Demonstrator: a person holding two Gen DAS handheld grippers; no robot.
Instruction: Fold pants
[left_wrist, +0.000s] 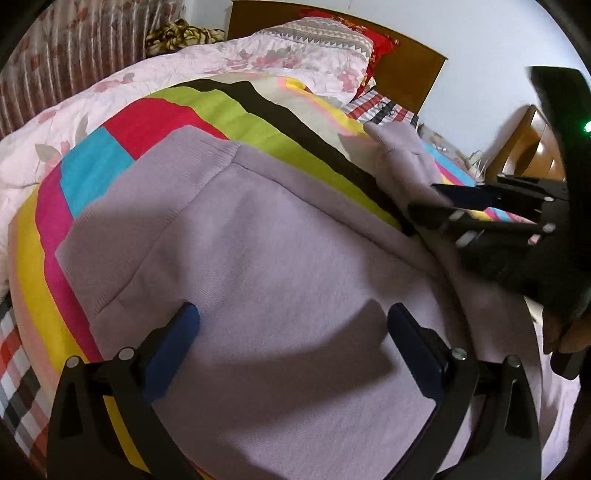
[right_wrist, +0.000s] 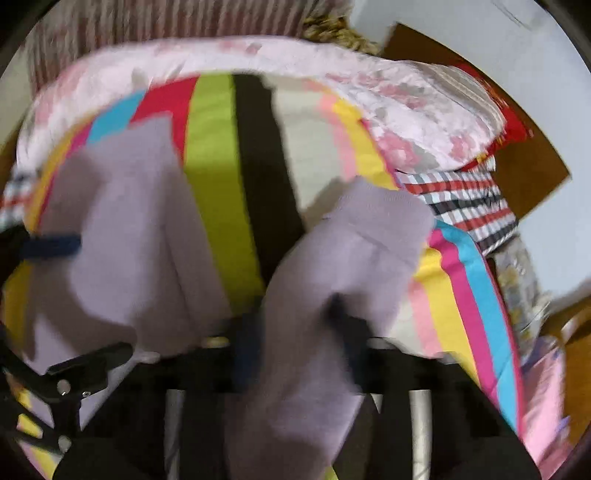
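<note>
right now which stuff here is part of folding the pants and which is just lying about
Part of the job:
pants
left gripper, open over them
right gripper, shut on one leg

Lying about:
striped blanket
floral quilt
pillows
checked cloth

The left tool (left_wrist: 293, 325) has glossy black plastic arms with silver round bolt heads at the joints and dark blue pads (left_wrist: 173, 350) on its fingers. The right tool (left_wrist: 436, 201) is built alike, black with blue pads, a green light glowing on its body.
</note>
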